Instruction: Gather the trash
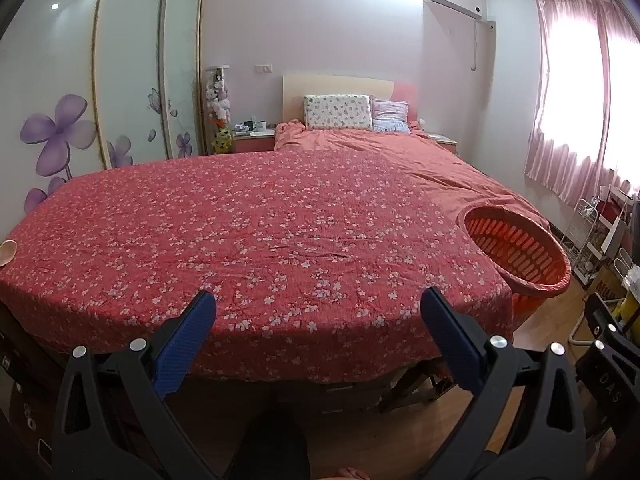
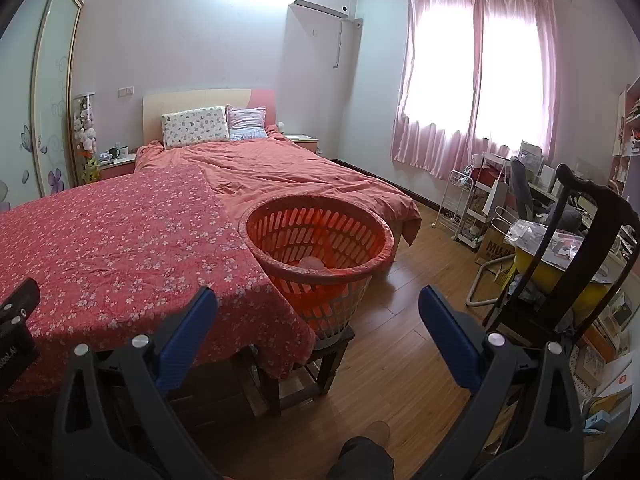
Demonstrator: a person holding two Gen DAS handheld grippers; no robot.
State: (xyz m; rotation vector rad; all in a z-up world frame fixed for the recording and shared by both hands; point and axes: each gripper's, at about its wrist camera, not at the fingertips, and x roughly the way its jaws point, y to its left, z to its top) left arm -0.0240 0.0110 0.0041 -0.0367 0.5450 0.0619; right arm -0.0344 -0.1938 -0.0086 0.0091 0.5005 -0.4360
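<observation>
While pale trash is lying inside the orange basket beside the floral cover, I am holding left gripper and right gripper wide, empty, scanning for leftovers.

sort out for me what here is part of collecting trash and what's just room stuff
Part of the job:
- orange basket, standing on a wooden stool, with something pale already inside
- floral cloth, the surface to clear
- left gripper and right gripper, both open and empty

Just lying about:
- pillows
- plush toys
- mugs
- dark chair
- pink curtains
</observation>
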